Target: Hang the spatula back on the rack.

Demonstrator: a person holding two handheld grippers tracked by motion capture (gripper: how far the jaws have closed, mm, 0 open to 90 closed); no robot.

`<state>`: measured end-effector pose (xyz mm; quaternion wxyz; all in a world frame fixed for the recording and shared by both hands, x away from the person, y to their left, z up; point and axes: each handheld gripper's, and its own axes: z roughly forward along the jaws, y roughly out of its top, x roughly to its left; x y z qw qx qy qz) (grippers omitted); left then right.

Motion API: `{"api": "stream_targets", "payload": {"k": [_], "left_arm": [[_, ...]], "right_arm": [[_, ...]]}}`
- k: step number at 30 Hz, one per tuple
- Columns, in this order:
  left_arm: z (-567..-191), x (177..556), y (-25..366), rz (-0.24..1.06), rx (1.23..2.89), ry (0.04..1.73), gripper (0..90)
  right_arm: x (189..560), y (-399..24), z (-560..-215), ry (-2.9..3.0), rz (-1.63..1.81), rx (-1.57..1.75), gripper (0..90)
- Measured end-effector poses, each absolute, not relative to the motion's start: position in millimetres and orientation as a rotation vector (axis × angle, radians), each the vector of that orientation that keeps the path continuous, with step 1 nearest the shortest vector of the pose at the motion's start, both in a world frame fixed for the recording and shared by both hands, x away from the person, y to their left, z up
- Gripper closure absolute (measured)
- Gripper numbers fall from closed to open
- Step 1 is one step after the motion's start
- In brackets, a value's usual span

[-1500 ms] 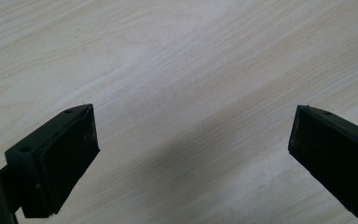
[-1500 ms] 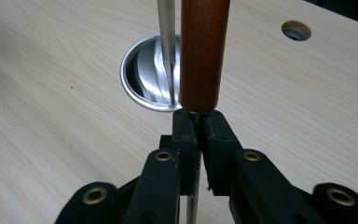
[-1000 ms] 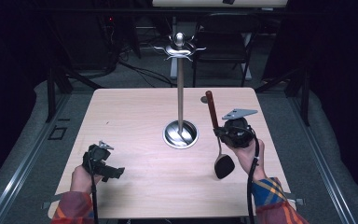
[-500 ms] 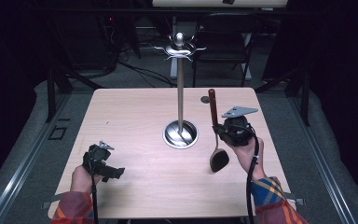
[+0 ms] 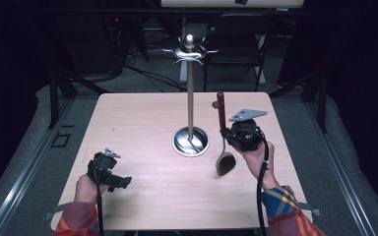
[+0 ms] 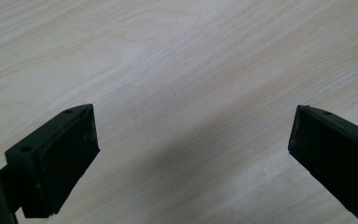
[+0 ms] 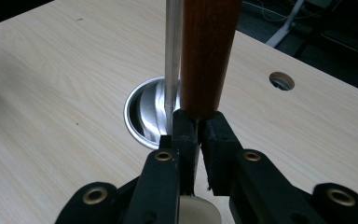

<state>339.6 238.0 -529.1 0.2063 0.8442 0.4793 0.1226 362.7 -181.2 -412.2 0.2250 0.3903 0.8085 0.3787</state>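
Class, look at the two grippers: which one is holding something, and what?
The right gripper is shut on the spoon, just below its wooden handle. The left gripper stands open over bare table.

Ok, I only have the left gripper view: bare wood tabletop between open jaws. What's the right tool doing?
Observer: The right tool is shut on a wooden-handled spoon, gripping where the wood meets the metal neck.
Operator: Which way up is it?
Observer: Handle up. The spoon's bowl hangs down close to the table; I can't tell whether it touches.
Operator: Anything near it?
Observer: A metal utensil stand is at the table's middle, just left of the spoon in the high view. Its top hooks carry nothing.
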Motion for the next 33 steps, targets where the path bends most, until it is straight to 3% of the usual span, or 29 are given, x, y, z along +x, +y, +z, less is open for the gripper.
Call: {"api": "stream_targets", "payload": {"k": [33], "left_arm": [[-530,339,238,0.34,2.357,1.335,1.2]], "right_arm": [[385,-153,-394,2.217,1.088,1.002,84.1]]}}
